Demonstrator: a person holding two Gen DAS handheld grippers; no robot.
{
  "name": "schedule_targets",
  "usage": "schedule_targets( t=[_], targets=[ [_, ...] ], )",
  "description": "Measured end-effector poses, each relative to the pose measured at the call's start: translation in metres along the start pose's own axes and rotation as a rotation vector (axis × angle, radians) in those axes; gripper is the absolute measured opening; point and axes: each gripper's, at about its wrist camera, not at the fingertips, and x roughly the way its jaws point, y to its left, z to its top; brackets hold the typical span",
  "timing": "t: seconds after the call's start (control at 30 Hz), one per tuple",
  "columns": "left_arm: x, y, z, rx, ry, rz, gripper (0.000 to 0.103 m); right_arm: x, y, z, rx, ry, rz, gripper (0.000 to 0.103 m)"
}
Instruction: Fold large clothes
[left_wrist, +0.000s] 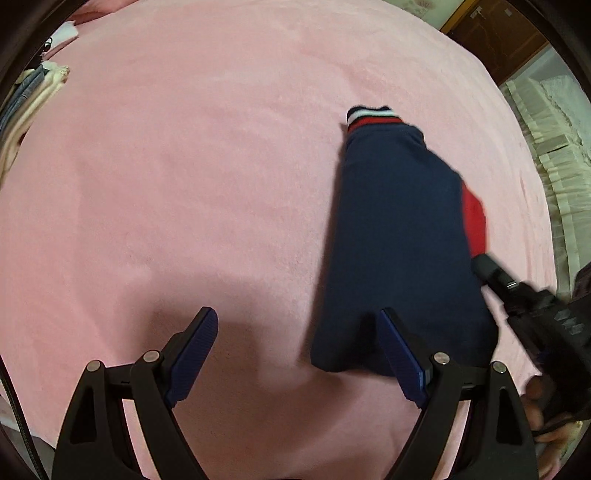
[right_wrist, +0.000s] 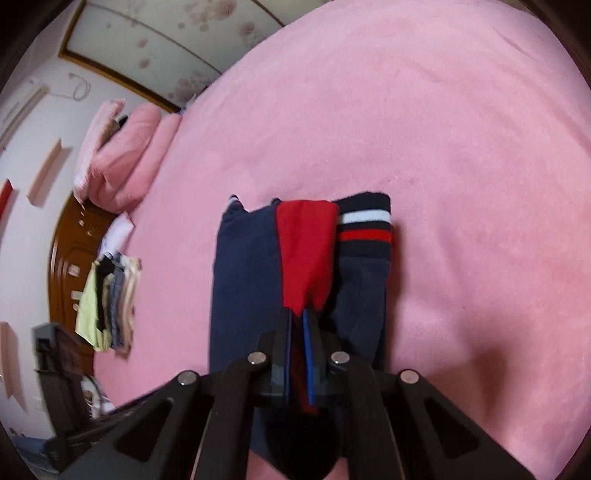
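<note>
A navy garment (left_wrist: 399, 229) with a red panel (right_wrist: 306, 251) and a striped cuff (right_wrist: 365, 229) lies folded into a long strip on the pink bed cover (left_wrist: 184, 166). In the left wrist view, my left gripper (left_wrist: 297, 314) hangs open just above the garment's near end. Its right finger (left_wrist: 399, 354) is over the navy cloth and its left finger (left_wrist: 197, 343) over bare blanket, with nothing gripped. My right gripper (right_wrist: 297, 317) is shut on the lower tip of the red panel. From the left wrist it shows as the right gripper (left_wrist: 482, 264) at the garment's right edge.
A stack of folded clothes (right_wrist: 110, 302) sits by the wooden headboard (right_wrist: 62, 258), with pink pillows (right_wrist: 125, 166) beyond it. The bed's edge with a pale frilled skirt (left_wrist: 546, 147) runs along the right. A hand (left_wrist: 546, 417) holds the right gripper's handle.
</note>
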Motion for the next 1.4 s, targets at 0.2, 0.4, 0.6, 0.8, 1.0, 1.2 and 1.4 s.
schedule_targets(
  t=[0.2,0.4,0.6,0.8,1.0,1.2,1.4],
  targets=[
    [-0.003,-0.003,-0.006,-0.018,0.005,-0.036,0.086,-0.042,0.019,0.006,-0.005,-0.086,0.035,0.004],
    [-0.014,-0.01,-0.004,0.018,0.002,-0.021,0.086,-0.029,-0.009,0.001,0.054,-0.032,-0.12,0.004],
    [-0.013,-0.012,-0.003,0.033,-0.001,-0.012,0.086,-0.062,-0.006,0.001,0.069,-0.115,-0.097,0.004],
    [-0.013,-0.01,-0.001,0.029,-0.002,-0.045,0.086,-0.021,-0.034,0.0,0.014,-0.055,-0.268,0.004],
    [-0.023,-0.02,0.01,0.116,-0.043,-0.047,0.081,0.0,-0.022,-0.002,-0.067,-0.037,-0.348,0.006],
    [-0.038,-0.039,0.043,0.191,-0.149,-0.205,0.053,-0.045,0.005,0.001,-0.16,-0.293,-0.319,0.006],
    [0.012,-0.064,0.085,0.147,-0.066,-0.344,0.034,0.005,0.01,0.025,-0.144,-0.129,-0.161,0.006]
  ],
)
